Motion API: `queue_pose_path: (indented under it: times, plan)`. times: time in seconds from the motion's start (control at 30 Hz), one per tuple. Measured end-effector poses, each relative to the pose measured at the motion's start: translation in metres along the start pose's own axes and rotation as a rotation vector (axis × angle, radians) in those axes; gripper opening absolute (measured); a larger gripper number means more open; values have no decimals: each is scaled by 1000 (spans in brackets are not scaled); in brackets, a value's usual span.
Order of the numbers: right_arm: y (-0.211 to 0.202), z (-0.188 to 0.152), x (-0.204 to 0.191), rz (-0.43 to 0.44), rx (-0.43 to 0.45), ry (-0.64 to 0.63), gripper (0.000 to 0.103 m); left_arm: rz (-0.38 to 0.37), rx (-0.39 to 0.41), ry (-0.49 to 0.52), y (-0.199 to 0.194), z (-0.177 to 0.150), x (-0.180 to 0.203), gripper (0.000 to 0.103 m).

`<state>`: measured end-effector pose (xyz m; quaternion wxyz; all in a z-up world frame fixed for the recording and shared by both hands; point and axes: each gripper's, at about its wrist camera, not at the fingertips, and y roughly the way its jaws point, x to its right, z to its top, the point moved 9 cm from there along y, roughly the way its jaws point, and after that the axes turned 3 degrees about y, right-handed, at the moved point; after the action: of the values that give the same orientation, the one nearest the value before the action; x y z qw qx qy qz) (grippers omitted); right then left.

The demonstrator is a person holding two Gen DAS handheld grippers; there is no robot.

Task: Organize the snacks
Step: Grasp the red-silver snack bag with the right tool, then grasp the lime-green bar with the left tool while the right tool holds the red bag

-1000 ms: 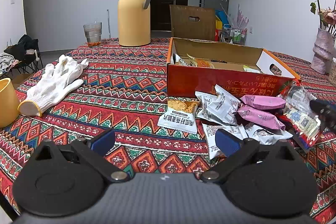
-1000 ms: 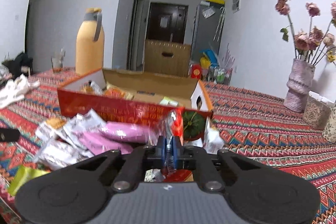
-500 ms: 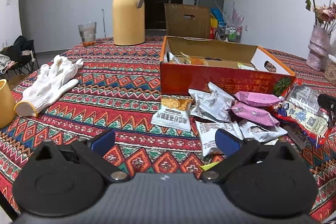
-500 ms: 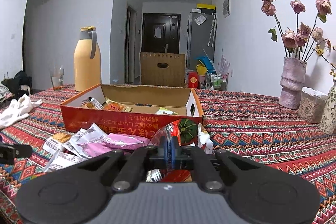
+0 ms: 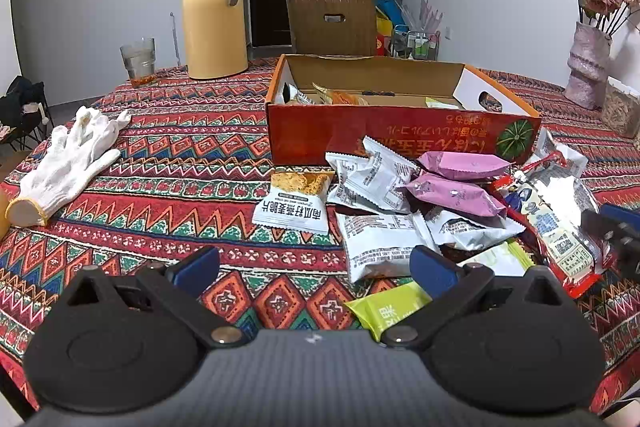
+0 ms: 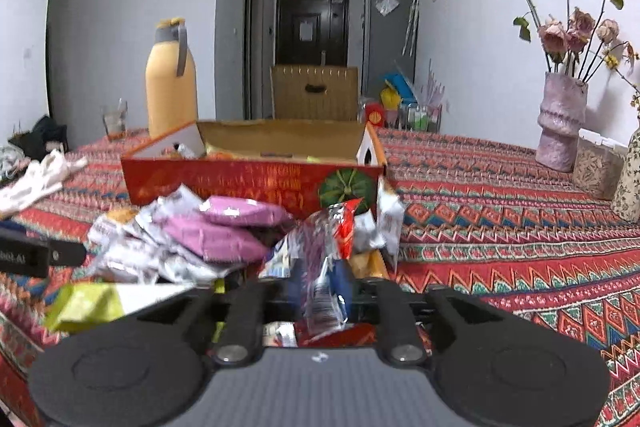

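An open orange cardboard box [image 5: 400,131] [image 6: 256,183] holds a few snacks. In front of it lies a pile of packets: white ones [image 5: 372,179], two pink ones [image 5: 460,195] [image 6: 216,239] and a green one [image 5: 388,311] [image 6: 84,303]. My right gripper [image 6: 320,287] is shut on a red-and-silver snack packet [image 6: 324,255] and holds it just above the pile; it shows in the left wrist view [image 5: 560,227]. My left gripper [image 5: 312,267] is open and empty, low over the cloth in front of the pile.
A yellow thermos [image 5: 214,15], a glass [image 5: 138,61] and white gloves [image 5: 68,163] are at the left. A vase of dried roses [image 6: 560,119] and a jar [image 6: 596,163] stand at the right. A patterned cloth [image 5: 180,155] covers the table.
My right gripper has lifted the red-and-silver packet slightly and stays shut on it. My left gripper has drawn back and shifted left; the green packet now shows beside its right finger.
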<state>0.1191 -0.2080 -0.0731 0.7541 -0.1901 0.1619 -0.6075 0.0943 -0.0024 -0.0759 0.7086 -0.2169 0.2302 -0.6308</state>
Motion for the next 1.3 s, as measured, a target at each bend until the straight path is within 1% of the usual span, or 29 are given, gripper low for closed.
queue_pose_path:
  times: [0.03,0.07,0.1,0.13,0.2,0.33,0.43,0.47,0.53,0.57,0.6,0.67,0.7,0.73,0.77,0.97,1.13,1.3]
  plan:
    - [1,0,-1,-1,-1,-1,67,-1,-1,0,0,0,0,103]
    - [1,1,-3,-7,4,-3,80,-1,-1,0,0,0,1,103]
    - [1,2,-5,-8,8,-8,84,-1,-1,1,0,-1,1,103]
    - [3,3,-9,0,6,-18,85,-1,-1,1,1,-1,1,103]
    - [12,4,-16,1,-20,-37,85,0,-1,2,1,0,1,103]
    - [36,1,-23,-26,-80,-78,84,0,0,3,0,-1,0,103]
    - [52,-5,-23,-53,-126,-110,80,-2,-1,4,0,-1,0,103]
    - [55,-8,-23,-58,-135,-120,72,-3,-2,5,0,-1,0,103]
    - [57,-11,-23,-55,-147,-131,66,-7,-5,7,0,0,1,103]
    - [56,-11,-22,-49,-143,-131,54,-11,-6,10,1,-1,2,103]
    - [53,-10,-22,-43,-136,-133,48,-14,-8,14,2,-1,3,103]
    - [48,-8,-20,-39,-124,-120,41,-22,-11,22,3,-1,6,103]
    - [45,-7,-19,-38,-111,-111,40,-29,-12,28,4,-1,7,103]
    - [41,-6,-17,-36,-96,-100,33,-37,-12,35,4,-1,10,103]
    - [37,-3,-15,-33,-82,-87,29,-45,-12,42,4,-1,12,103]
    - [10,8,-3,-17,2,-9,26,-141,-34,115,9,-5,33,103]
    - [-4,8,6,-19,29,29,26,-208,-47,193,13,-9,54,103]
    - [-17,4,12,-27,37,51,26,-250,-75,248,20,-16,70,103]
